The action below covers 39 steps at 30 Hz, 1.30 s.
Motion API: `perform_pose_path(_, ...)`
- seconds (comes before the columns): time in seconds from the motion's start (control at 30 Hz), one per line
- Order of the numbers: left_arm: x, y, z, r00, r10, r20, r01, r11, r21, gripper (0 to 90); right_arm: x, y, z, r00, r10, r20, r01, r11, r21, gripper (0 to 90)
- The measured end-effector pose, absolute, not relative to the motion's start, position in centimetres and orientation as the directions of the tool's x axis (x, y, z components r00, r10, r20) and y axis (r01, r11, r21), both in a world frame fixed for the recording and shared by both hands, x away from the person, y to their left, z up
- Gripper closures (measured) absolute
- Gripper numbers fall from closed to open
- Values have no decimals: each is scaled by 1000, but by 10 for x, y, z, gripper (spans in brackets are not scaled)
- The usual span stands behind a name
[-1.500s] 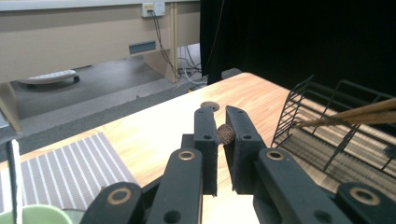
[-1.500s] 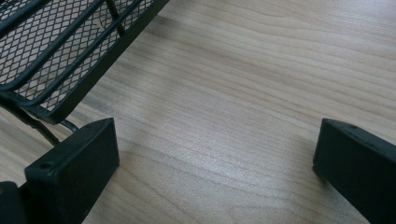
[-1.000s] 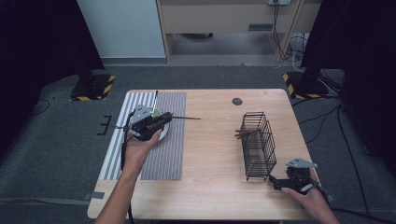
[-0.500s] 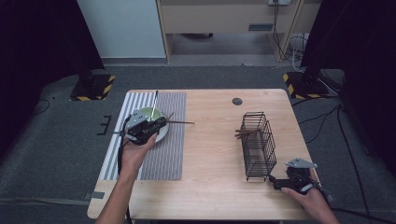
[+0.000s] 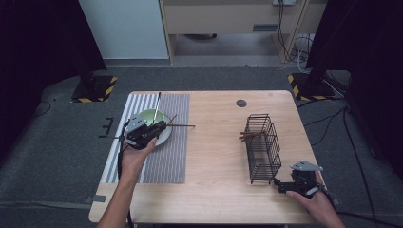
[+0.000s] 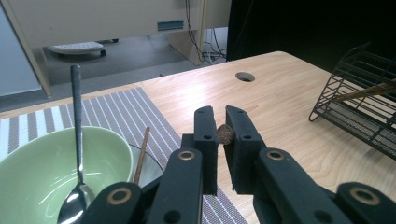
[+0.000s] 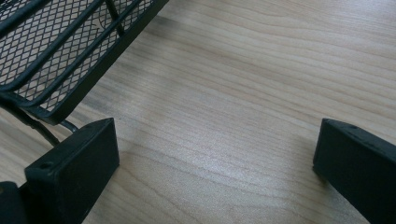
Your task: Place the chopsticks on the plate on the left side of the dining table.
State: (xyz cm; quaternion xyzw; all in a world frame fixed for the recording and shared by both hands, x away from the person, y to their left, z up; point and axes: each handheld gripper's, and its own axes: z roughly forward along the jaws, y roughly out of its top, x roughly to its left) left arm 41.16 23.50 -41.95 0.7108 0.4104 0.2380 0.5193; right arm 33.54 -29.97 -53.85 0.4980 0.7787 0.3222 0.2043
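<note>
At the left of the table (image 5: 218,156), a striped placemat (image 5: 166,152) bearing a green bowl (image 5: 151,116) on a pale plate (image 5: 164,137); a metal spoon (image 6: 77,140) stands in the bowl, handle leaning on the far rim. Over the bowl's near-right edge, the left gripper (image 5: 161,126), jaws nearly together and clamped on the thick end of a brown chopstick (image 5: 183,126), which juts level to the right across the placemat's edge; in the left gripper view its butt shows between the pads. A second chopstick (image 6: 141,154) rests slanted beside the bowl. Right of centre, a black wire basket (image 5: 261,147) holding more brown sticks (image 5: 249,135). At the near right corner, the right gripper (image 5: 280,186), jaws spread wide with bare wood between them, just beside the basket's near corner.
</note>
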Motion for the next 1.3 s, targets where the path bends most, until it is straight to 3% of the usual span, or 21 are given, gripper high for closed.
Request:
perform_pose_path(0.5, 403, 248, -435, 503, 862, -64, 352, -137, 926, 831, 335, -300, -538, -421, 907, 3, 644, 296, 705, 4)
perform_pose_path(1.3, 381, 274, -477, 458, 883, -99, 410, -111, 905, 833, 335, -300, -538, -421, 907, 3, 644, 296, 705, 4)
